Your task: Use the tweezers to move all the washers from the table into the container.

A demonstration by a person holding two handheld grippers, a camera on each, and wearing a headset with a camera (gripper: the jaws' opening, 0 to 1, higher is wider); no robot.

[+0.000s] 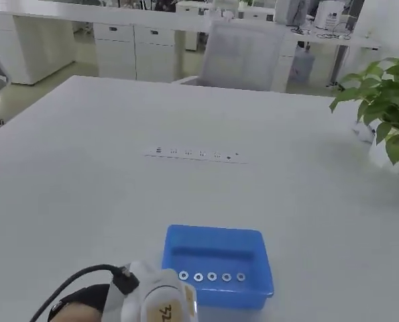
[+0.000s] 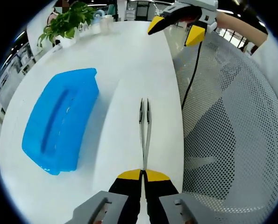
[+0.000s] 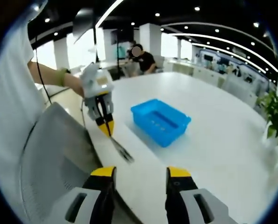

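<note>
1. My left gripper (image 2: 142,173) has its jaws squeezed right together on the back end of the tweezers (image 2: 145,135), so they stick straight out front like a long beak. It sits just off the near-left corner of the blue container (image 2: 59,121), by the table (image 1: 85,168) edge, with the mesh chair (image 2: 232,130) on the side away from the container.
2. The tweezer tips are almost touching, with nothing between them, so I'm not carrying a washer.
3. My right gripper (image 3: 141,175) has its jaws wide apart and empty. It's held further back from the container than the left one. I reckon it's just staying out of the way, since tweezers are a one-hand job.
4. The washers (image 1: 212,276): five in a neat row on the container floor, along its near wall. Going by that, I'd say the job's pretty much done.
5. Beyond the container's far wall there's a power strip (image 1: 196,154) set flush in the table, and a potted plant (image 1: 387,100) sits way off to the far right.
</note>
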